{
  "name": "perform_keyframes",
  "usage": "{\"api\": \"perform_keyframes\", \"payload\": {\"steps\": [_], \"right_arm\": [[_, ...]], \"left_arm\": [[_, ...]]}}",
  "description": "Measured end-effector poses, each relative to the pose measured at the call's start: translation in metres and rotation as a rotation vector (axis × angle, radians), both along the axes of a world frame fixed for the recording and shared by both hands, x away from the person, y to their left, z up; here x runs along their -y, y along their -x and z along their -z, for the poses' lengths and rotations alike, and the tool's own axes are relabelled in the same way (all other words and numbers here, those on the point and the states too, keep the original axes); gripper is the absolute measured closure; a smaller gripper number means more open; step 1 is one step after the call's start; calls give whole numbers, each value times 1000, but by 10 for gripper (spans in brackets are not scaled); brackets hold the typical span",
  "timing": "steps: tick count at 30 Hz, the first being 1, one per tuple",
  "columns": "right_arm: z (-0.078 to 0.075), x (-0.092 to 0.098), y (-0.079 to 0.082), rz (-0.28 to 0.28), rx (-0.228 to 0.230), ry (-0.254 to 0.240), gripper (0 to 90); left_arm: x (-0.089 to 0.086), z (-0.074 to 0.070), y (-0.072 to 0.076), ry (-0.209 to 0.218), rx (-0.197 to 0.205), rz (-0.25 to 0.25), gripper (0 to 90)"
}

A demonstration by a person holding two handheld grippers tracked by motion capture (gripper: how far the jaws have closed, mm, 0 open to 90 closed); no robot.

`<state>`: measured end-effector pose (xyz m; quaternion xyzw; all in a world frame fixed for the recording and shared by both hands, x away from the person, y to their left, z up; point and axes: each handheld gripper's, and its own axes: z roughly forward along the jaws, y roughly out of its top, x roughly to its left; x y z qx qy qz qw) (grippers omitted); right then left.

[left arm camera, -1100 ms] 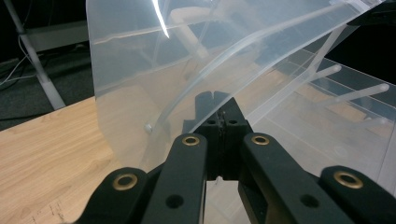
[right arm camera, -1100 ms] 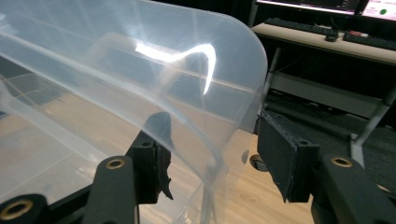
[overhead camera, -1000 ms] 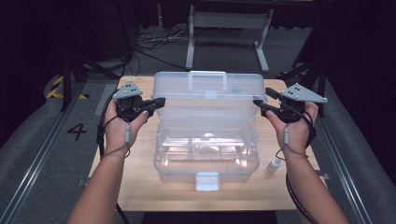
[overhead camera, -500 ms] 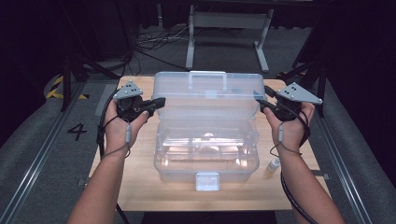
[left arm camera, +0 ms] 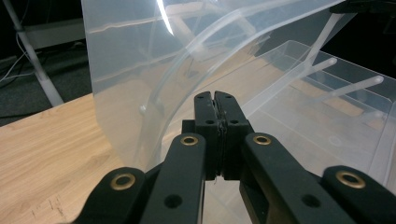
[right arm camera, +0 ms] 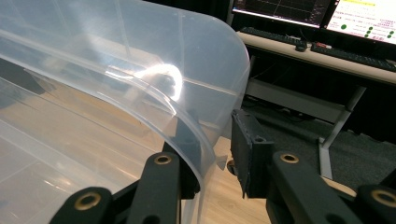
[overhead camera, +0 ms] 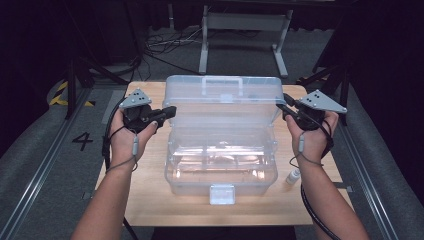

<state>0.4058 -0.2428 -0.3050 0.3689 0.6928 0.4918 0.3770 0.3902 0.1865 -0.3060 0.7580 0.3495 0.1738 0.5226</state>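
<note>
Clear plastic storage box point(overhead camera: 221, 160) sits mid-table on the light wooden table point(overhead camera: 150, 200), long axis running left to right, latch side toward me. Its translucent hinged lid point(overhead camera: 225, 97) stands raised at the far side.

My left gripper point(overhead camera: 167, 112) is at the lid's left end. In the left gripper view the pads point(left arm camera: 215, 121) are pressed together with the lid's edge pinched between them, so it's clamped on the lid.

My right gripper point(overhead camera: 285, 106) is at the lid's right end. Its jaws have just been closing. In the right gripper view the lid's curved corner point(right arm camera: 205, 140) passes between them; one pad is against the inner face, while the outer pad point(right arm camera: 245, 149) stands off with a visible gap. Not gripping yet, I'd say.

The relation that matters: the lid edge lies between the right fingers, nearer the inner one.

The high view gives me both hands level at the lid ends and a small white bottle point(overhead camera: 294, 176) by the box's right front corner. The gripper views give the contact detail.
</note>
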Motion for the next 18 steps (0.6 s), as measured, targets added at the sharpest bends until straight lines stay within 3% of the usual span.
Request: {"api": "perform_keyframes", "payload": {"steps": [12, 18], "right_arm": [[-3, 4, -10, -20, -43, -41, 729], [-5, 5, -17, -27, -67, -54, 729]], "left_arm": [[-13, -1, 21, -20, 14, 21, 868], [-18, -1, 37, -39, 12, 62, 856]]}}
